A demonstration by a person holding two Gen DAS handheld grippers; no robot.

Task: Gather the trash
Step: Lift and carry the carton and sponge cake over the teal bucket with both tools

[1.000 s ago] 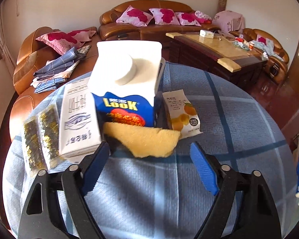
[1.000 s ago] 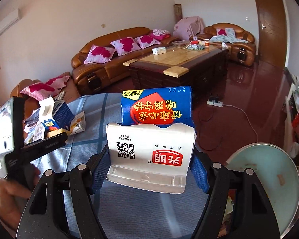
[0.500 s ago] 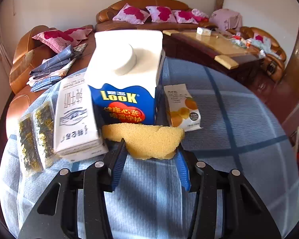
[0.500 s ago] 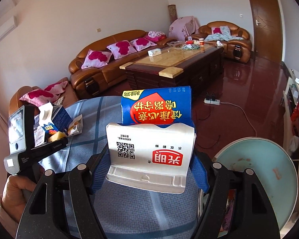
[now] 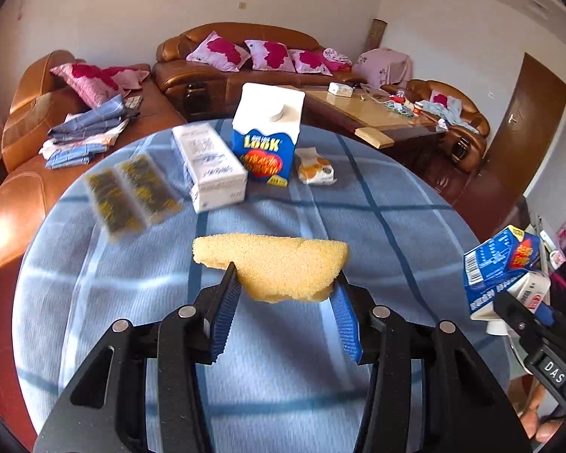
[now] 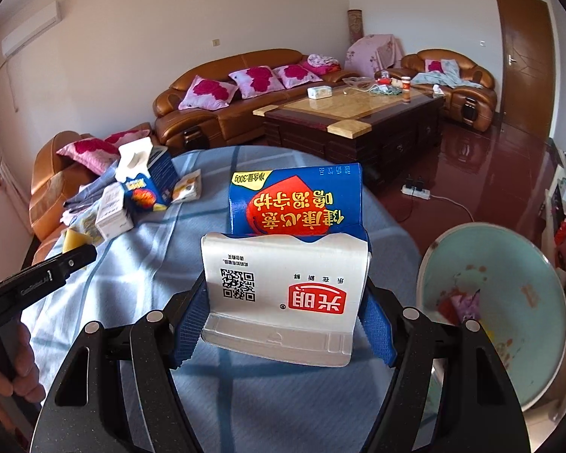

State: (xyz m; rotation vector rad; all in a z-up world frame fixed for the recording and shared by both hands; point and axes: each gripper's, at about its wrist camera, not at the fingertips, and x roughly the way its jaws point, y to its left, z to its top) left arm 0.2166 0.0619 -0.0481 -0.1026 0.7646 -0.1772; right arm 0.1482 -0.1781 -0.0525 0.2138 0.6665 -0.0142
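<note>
Pinching a spongy yellow wedge [image 5: 279, 270] between its blue ribbed pads, the left gripper [image 5: 283, 294] tilts down over the table [image 5: 396, 234], the wedge lifted clear of the checked blue cloth. The wedge looks porous and soft, flat on top, rounded below. The right gripper [image 6: 283, 313] angles down too, clamped on a carton [image 6: 294, 238] held upside down: glossy blue and red card, white gable end toward the camera. Past the table's right edge sits a pale blue round basin [image 6: 509, 294] with a few scraps inside. At the far side of the table stand another blue carton [image 5: 268, 136], a white box [image 5: 207, 162], two flat foil packs [image 5: 132, 192] and a small snack bag [image 5: 315, 170]. A hand [image 6: 15, 362] grips the left gripper's handle.
</note>
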